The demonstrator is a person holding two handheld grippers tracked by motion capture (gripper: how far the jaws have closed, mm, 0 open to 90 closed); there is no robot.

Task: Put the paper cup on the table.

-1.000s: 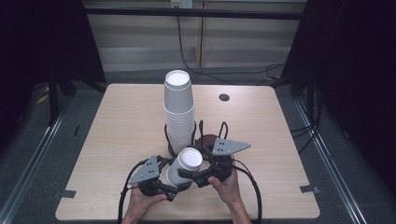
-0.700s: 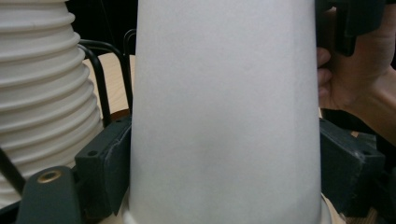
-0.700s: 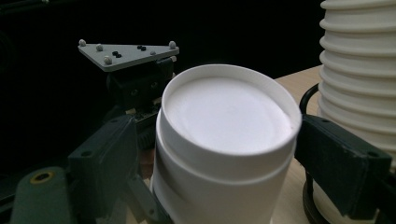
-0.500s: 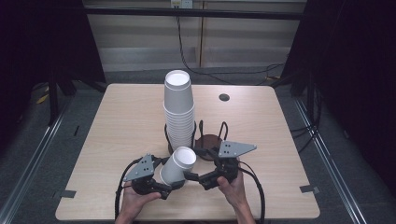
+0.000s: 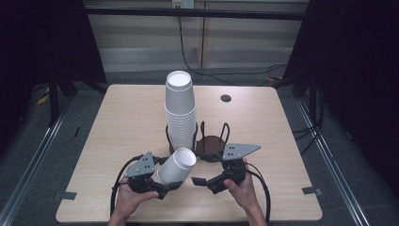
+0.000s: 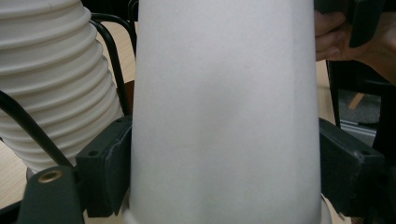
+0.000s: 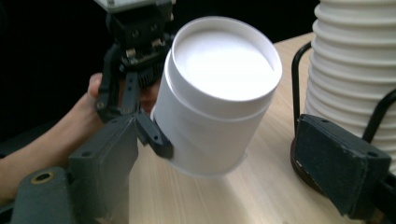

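A single white paper cup (image 5: 177,165) lies tilted near the table's front, its closed end up and to the right. My left gripper (image 5: 165,182) is shut on its wide end. In the left gripper view the cup (image 6: 224,112) stands between both pads (image 6: 105,172). My right gripper (image 5: 200,181) sits just right of the cup, open. In the right gripper view its jaws stand wide apart, with the cup (image 7: 219,93) ahead and untouched. A tall stack of white cups (image 5: 179,110) stands in a black wire holder (image 5: 168,136) behind the held cup.
A second wire holder (image 5: 211,143) with a brown base stands to the right of the stack, with no cups in it. A small dark round hole (image 5: 226,98) marks the table's far right. The table (image 5: 117,122) has bare wood to the left and right.
The cup has shifted a little to the left with my left gripper. My right gripper now stands apart from it.
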